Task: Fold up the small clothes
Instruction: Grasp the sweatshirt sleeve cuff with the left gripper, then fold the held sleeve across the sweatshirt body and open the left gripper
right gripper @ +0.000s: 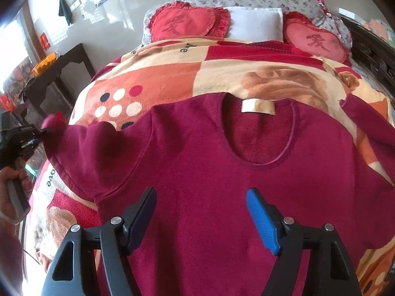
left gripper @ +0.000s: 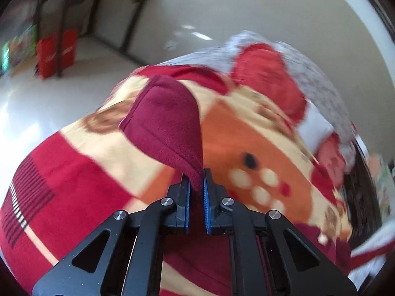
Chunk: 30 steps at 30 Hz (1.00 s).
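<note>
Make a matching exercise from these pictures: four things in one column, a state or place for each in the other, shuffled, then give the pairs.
Things:
1. left tongs
2. right tongs
3. label
4. white pillow

States or places:
A. between two heart cushions
B. shut on the sleeve end
C. inside the back of the neckline
D. open above the sweater's chest

Pairs: 1-B, 2-D, 3-C, 4-A
</note>
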Available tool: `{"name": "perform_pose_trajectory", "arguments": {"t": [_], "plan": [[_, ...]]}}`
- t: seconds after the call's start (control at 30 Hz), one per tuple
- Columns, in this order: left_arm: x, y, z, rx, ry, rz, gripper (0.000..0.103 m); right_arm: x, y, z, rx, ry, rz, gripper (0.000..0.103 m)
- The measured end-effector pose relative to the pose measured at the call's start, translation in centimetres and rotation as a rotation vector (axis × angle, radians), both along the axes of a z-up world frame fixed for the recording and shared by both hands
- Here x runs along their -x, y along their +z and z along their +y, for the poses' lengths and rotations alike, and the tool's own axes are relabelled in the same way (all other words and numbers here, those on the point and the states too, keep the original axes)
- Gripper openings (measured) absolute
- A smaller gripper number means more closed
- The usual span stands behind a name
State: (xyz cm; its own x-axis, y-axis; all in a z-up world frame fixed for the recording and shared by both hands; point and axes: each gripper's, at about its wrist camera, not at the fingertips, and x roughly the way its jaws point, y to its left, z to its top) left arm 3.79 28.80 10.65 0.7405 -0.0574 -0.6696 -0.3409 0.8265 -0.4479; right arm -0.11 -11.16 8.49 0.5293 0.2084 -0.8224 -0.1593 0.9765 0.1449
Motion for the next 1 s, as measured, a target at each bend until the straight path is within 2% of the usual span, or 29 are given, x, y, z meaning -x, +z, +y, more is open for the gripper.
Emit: {"name": "perform_pose_trajectory", "arguments": {"t": [0.13,0.27,0.4,0.53,0.7,0.87,1.0], "plan": [[1.0,2.0,-6.2,-0.055,-0.144,-0.048,0.008,0.5,0.2,-1.3,-0.01,-0.024,0.001,0.074],[1.8,2.1,-12.6,-0.074,-0.272,-0.056,0.007,1.2,0.5,-2.8,-0.015,-0.051,-0.003,0.074],[2.6,0.3,-18.8,-0.111,-0.394,-0.03,0.008,2.0,0.8,-4.4,-0.016,-0.077,-0.006,0.074],[2.9,-2.8,-23.8,-0.095,-0.465,0.031,0.007,2.4,0.5,-6.1,-0.019,-0.107,0.007,0.074],[3.1,-5.3,-27.2,-0.127,-0.5,0.073,0.007,2.9,0.0,-7.5,-0.026,-0.129,0.031,0.074],[3.4,-5.7,-27.9,-0.172,-0.519,0.097,0.01,3.1,-0.7,-8.0,-0.042,-0.126,0.054,0.074],[4.1,-5.1,-27.8,-0.199,-0.528,0.095,0.021,3.3,-1.2,-7.8,-0.062,-0.122,0.073,0.074]]}}
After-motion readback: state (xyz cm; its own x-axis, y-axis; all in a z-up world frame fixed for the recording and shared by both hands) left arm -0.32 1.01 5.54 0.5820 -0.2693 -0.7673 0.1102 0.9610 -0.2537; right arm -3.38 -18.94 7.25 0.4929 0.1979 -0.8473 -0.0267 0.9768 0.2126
